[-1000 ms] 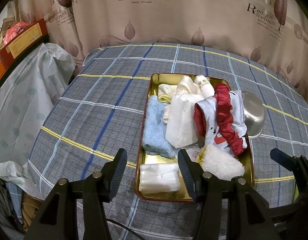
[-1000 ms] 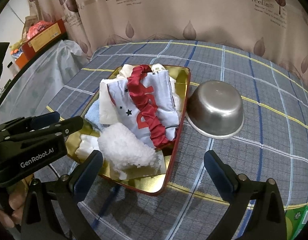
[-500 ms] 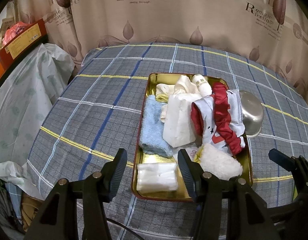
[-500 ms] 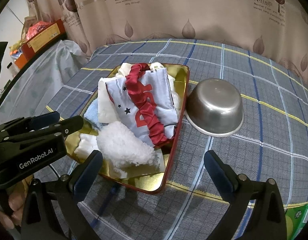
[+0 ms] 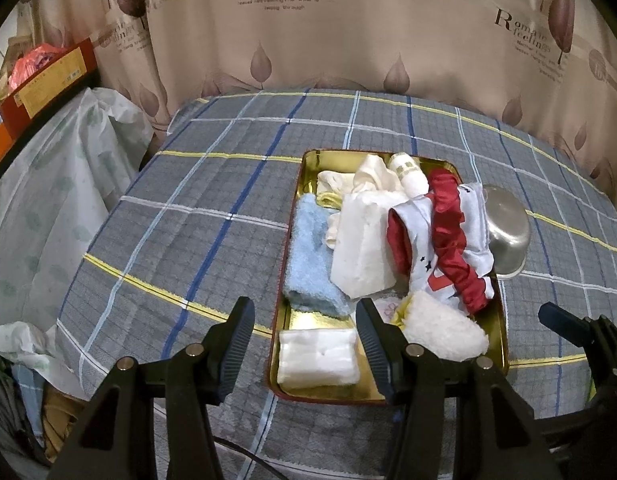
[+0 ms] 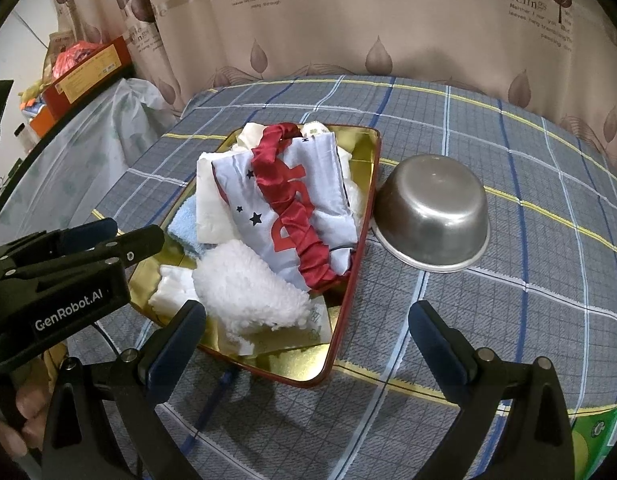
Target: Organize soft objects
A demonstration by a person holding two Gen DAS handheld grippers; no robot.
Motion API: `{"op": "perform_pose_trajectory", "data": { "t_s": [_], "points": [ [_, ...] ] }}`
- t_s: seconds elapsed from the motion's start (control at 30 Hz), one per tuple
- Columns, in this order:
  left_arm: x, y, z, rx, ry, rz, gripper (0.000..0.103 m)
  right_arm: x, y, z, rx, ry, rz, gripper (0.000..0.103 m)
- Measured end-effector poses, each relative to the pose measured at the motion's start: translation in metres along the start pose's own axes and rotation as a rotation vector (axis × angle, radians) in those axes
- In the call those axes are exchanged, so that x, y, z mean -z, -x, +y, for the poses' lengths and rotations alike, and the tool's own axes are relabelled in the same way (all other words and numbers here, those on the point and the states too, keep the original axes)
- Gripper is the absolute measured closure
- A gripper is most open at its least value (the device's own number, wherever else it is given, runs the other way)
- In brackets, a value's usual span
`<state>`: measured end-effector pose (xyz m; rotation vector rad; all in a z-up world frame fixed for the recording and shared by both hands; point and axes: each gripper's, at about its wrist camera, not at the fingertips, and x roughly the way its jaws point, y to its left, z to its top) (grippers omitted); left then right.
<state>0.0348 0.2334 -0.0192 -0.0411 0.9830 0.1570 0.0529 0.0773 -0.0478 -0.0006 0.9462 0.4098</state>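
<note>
A gold tray (image 5: 502, 344) (red rim) holds a light blue towel (image 5: 308, 256) and a white cloth (image 6: 320, 184) with black stars; the bedcover (image 5: 212, 216) is grey plaid.

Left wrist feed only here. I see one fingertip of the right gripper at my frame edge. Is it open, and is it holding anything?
Observer: It's open. The right gripper has its jaws wide apart with nothing gripped, and in its own view they frame the near right corner of the tray.
Operator: There's a metal thing half hidden behind the red and white garment. What is it?
Observer: That's a steel bowl. It sits upside down on the checked cloth, outside the tray and right beside its right rim. I cannot tell whether it touches the rim.
</note>
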Motion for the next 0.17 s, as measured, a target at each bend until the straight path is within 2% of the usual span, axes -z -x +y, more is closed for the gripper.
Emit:
{"op": "perform_pose_trajectory", "data": {
  "t_s": [0.17],
  "points": [
    [0.0006,0.0003,-0.0023,-0.022,-0.01,-0.003,0.049,0.0004,-0.0004,0.0012,0.001,-0.001,-0.002,0.002]
  ]
}}
